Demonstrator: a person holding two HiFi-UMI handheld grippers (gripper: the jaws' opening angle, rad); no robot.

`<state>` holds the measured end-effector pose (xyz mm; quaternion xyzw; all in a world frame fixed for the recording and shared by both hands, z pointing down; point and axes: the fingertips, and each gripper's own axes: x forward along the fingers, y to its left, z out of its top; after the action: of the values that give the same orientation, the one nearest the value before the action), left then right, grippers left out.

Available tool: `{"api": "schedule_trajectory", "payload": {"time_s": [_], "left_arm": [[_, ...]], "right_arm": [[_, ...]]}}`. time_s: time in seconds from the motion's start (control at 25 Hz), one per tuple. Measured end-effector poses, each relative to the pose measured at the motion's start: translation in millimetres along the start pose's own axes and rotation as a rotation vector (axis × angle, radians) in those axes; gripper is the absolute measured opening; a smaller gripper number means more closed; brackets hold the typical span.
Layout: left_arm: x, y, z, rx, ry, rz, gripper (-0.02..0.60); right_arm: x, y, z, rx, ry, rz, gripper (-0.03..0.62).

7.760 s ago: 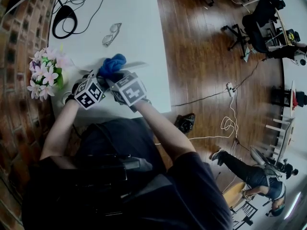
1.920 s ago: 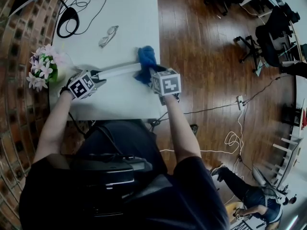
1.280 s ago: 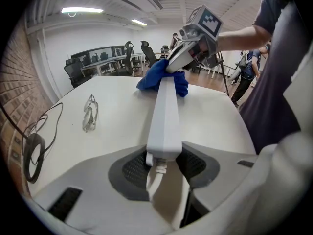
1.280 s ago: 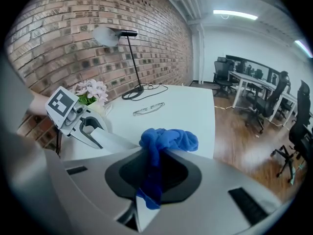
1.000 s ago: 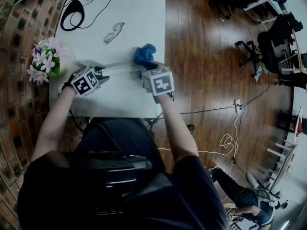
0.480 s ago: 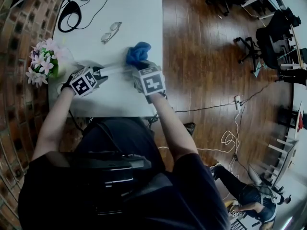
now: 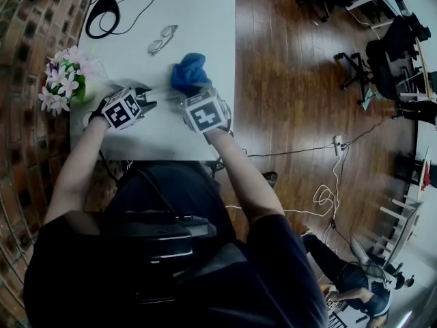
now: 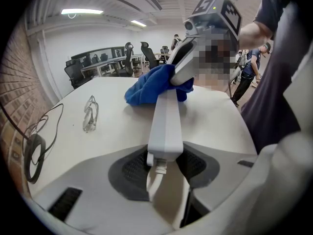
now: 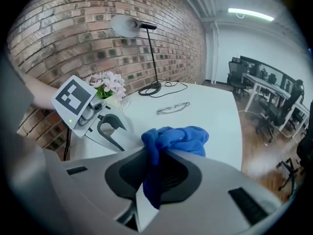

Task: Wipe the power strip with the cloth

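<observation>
A long white power strip (image 8: 165, 112) lies on the white table (image 7: 191, 12). My left gripper (image 8: 164, 168) is shut on its cable end, and the cord runs back between the jaws. A bunched blue cloth (image 9: 176, 137) is pinched in my right gripper (image 9: 156, 177) and rests on the strip's far part. In the head view the cloth (image 7: 189, 72) sits just beyond the right gripper (image 7: 192, 96), close to the left gripper (image 7: 146, 104). Only a short piece of the strip (image 7: 166, 94) shows between them.
Glasses (image 7: 162, 39) lie farther back on the table, and a lamp base with a coiled black cable (image 7: 106, 7) sits at the far left corner. A flower pot (image 7: 63, 80) stands by the left gripper. The table's right edge drops to the wooden floor (image 7: 293, 80).
My right gripper has slid the cloth leftward along the strip, closing the gap to the left gripper. The left gripper has kept its hold in place.
</observation>
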<state>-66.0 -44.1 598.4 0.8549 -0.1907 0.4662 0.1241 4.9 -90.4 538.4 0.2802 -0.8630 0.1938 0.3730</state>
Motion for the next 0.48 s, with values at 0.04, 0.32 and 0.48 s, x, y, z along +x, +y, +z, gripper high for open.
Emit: {"api": "schedule_trajectory", "payload": {"time_s": [0.04, 0.32, 0.48], "left_arm": [[0, 0, 0, -0.001, -0.002, -0.001, 0.176], [0, -2, 0, -0.003, -0.001, -0.008, 0.176], [0, -1, -1, -0.006, -0.004, -0.012, 0.176]], "right_arm": [[1, 1, 0, -0.012, 0.011, -0.003, 0.054], [2, 5, 1, -0.041, 0.040, -0.009, 0.054], [7, 13, 4, -0.059, 0.051, 0.002, 0.054]]}}
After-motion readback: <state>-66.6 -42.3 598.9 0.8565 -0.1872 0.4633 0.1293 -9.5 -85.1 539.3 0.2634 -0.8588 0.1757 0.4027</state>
